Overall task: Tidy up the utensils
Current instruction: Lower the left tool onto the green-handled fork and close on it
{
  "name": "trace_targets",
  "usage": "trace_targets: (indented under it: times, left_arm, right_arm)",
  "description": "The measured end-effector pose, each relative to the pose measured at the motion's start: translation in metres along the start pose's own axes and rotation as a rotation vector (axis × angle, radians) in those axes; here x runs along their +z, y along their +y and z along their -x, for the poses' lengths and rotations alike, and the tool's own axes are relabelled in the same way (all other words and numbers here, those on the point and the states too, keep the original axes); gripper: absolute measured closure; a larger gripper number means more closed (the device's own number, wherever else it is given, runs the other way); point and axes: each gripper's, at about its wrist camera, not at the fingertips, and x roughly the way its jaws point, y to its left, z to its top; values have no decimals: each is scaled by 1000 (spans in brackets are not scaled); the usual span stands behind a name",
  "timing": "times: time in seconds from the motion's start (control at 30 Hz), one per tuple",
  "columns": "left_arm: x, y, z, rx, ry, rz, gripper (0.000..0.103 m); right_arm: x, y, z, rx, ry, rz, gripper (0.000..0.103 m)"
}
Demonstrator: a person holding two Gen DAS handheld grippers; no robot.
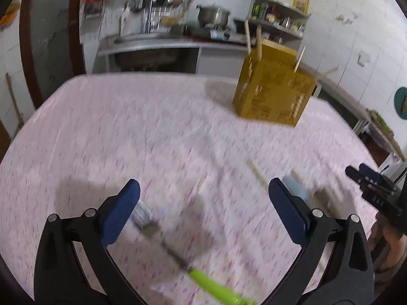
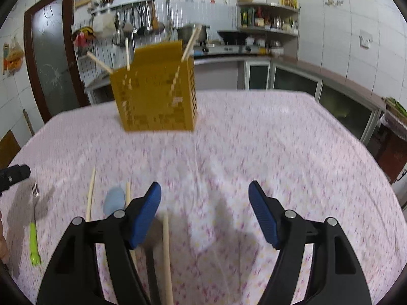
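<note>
A yellow slotted utensil holder (image 1: 274, 94) stands at the far side of the table with wooden chopsticks (image 1: 258, 43) poking out; it also shows in the right wrist view (image 2: 155, 94). My left gripper (image 1: 203, 203) is open and empty above a green-handled fork (image 1: 178, 256). My right gripper (image 2: 204, 208) is open and empty. In the right wrist view the fork (image 2: 33, 228) lies at the left, a light blue spoon (image 2: 114, 200) and loose chopsticks (image 2: 166, 251) lie by the left finger. The right gripper shows at the right edge of the left wrist view (image 1: 368, 183).
The table has a pink patterned cloth (image 2: 254, 152). Behind it are a kitchen counter with a pot (image 1: 212, 15), hanging utensils and a shelf of jars (image 2: 267, 20). A dark door (image 2: 48, 58) stands at the left. Both views are motion-blurred.
</note>
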Motion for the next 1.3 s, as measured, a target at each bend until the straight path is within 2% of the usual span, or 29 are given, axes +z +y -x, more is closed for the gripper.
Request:
trace_targets:
  times: [0.13, 0.3, 0.37, 0.5, 0.63, 0.93, 1.03, 1.1, 1.3]
  left_arm:
    - [-22, 3, -9, 47, 93, -8, 5]
    - [-42, 10, -12, 85, 147, 14, 8]
    - [-45, 14, -12, 95, 155, 20, 16]
    - [-49, 19, -15, 135, 179, 19, 31]
    - [-43, 21, -20, 142, 189, 23, 33]
    - [-22, 32, -34, 128, 233, 32, 64]
    - [-17, 31, -39, 132, 237, 14, 70]
    - [-14, 31, -40, 134, 239, 0, 73]
    - [-5, 27, -51, 134, 249, -15, 77]
  right_arm:
    - [-13, 11, -6, 8, 75, 35, 34]
    - [-20, 17, -15, 18, 128, 44, 55]
    - [-21, 17, -19, 16, 153, 38, 60]
    - [-25, 19, -22, 26, 179, 37, 62]
    - [-29, 23, -23, 24, 200, 49, 64]
    - [-21, 33, -31, -11, 233, 83, 70]
    - [-19, 37, -32, -16, 241, 97, 79]
    - [-19, 40, -32, -14, 243, 104, 89]
    - [-16, 37, -34, 9, 255, 70, 95]
